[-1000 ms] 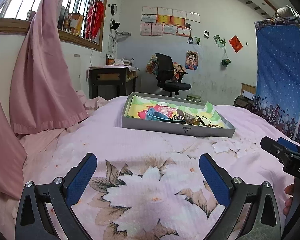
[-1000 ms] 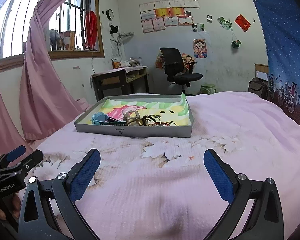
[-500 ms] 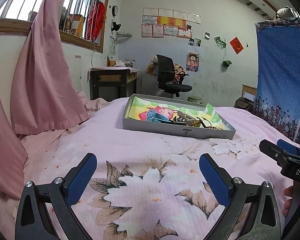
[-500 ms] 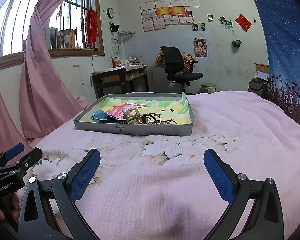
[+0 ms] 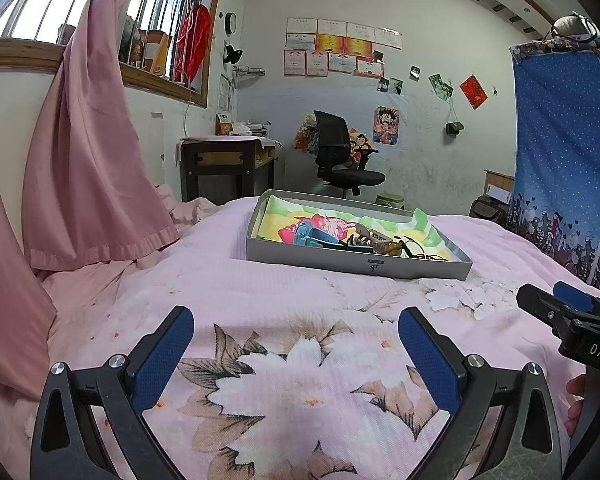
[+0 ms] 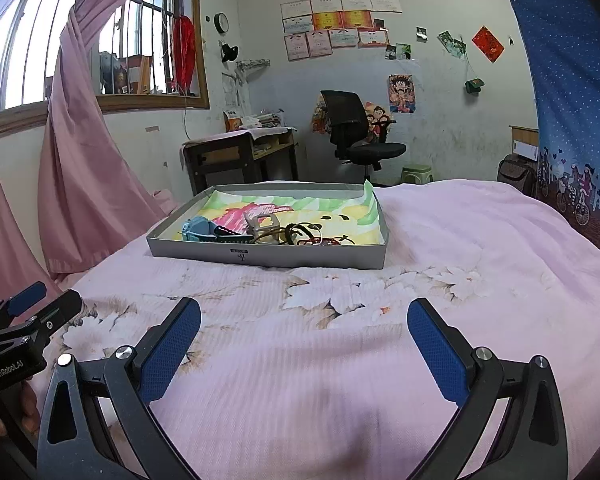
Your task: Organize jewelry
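Note:
A shallow grey tray [image 5: 352,265] [image 6: 260,255] with a colourful paper lining lies on the pink flowered bedspread. It holds a light blue watch [image 5: 309,235] [image 6: 198,230], a beige watch [image 6: 266,224] and several dark and red bracelets [image 6: 316,238] [image 5: 404,248]. My left gripper [image 5: 296,336] is open and empty, low over the bedspread, well short of the tray. My right gripper [image 6: 304,332] is open and empty, also short of the tray. Each gripper shows at the edge of the other's view.
A pink curtain [image 5: 88,168] hangs at the left by the window. A dark desk [image 6: 240,156] and a black office chair [image 6: 356,136] stand beyond the bed. A blue patterned cloth [image 5: 568,168] hangs at the right.
Both views have risen slightly, so the tray sits a little lower and closer in frame. Both grippers stay open and empty.

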`<state>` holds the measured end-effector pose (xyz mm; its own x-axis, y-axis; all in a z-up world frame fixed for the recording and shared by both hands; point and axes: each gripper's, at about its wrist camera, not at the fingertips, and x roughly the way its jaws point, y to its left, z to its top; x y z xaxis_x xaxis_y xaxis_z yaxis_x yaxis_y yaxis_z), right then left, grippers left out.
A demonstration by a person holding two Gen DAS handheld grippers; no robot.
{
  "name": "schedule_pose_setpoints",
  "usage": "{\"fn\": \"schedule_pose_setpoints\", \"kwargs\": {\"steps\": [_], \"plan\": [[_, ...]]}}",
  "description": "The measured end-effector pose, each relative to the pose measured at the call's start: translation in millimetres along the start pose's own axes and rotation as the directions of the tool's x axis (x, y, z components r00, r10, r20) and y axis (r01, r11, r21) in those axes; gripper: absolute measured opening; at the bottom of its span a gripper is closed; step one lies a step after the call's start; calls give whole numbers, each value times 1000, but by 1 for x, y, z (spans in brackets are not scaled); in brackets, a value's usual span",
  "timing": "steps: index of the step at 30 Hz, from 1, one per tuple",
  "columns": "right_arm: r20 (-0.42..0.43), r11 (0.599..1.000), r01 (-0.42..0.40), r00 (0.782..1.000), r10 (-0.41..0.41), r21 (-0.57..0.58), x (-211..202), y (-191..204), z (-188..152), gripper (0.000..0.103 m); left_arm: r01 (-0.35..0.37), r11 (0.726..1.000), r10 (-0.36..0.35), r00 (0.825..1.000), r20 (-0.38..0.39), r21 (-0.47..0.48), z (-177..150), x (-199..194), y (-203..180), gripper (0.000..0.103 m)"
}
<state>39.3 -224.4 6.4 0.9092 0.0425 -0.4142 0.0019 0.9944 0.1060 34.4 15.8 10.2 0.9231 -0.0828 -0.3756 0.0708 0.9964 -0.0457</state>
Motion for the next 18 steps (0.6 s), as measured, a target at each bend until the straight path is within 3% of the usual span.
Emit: {"fn": "schedule_pose_setpoints", "kwargs": {"steps": [18], "plan": [[0,1000,0,1000,0,0,0,0,0,102,0,1000,0,1000,2,2,-1,0,0,103]]}}
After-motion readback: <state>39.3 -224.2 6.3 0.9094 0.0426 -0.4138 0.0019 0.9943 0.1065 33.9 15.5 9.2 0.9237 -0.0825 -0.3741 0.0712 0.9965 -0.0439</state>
